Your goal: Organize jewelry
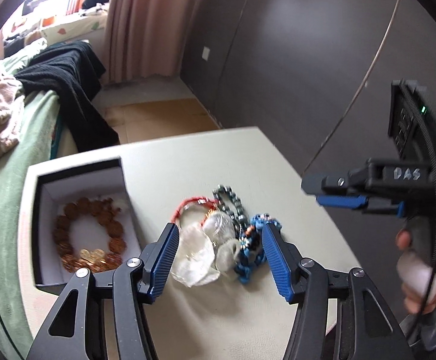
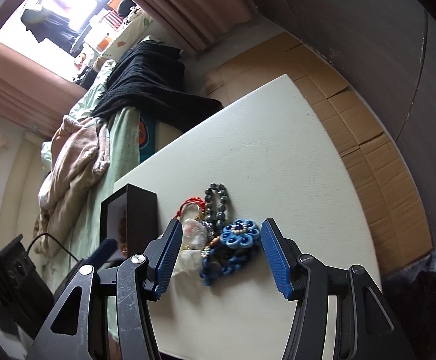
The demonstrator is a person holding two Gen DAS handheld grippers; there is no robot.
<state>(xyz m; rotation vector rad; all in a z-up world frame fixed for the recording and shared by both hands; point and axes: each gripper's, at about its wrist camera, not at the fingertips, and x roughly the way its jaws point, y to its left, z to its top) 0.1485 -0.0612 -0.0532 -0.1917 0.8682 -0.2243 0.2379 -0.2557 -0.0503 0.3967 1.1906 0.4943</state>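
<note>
Jewelry heap between two open tools

Blue-padded fingers of the left tool stand apart in the near foreground of the left wrist view, with nothing gripped; the jewelry heap lies on the counter in the gap ahead of them. The right tool is likewise open and empty in its own view, pads spread to either side of the same heap, clear of it.

Nearest in the heap are clear plastic pouches, crumpled and lying flat. Just beside them on the right sits a blue beaded piece, which the right wrist view shows topped by a blue flower ornament. Behind these lie a red cord bracelet and a dark grey bead bracelet, touching the rest of the pile.

To the left of the heap stands an open black box with a white lining; a brown bead bracelet lies coiled in it.

At the right edge of the left wrist view, the person's right hand grips the handle of the right tool.

Beyond the counter are flattened cardboard on the floor, a bed with a green cover, a black garment draped over its corner, and a pink curtain.
</note>
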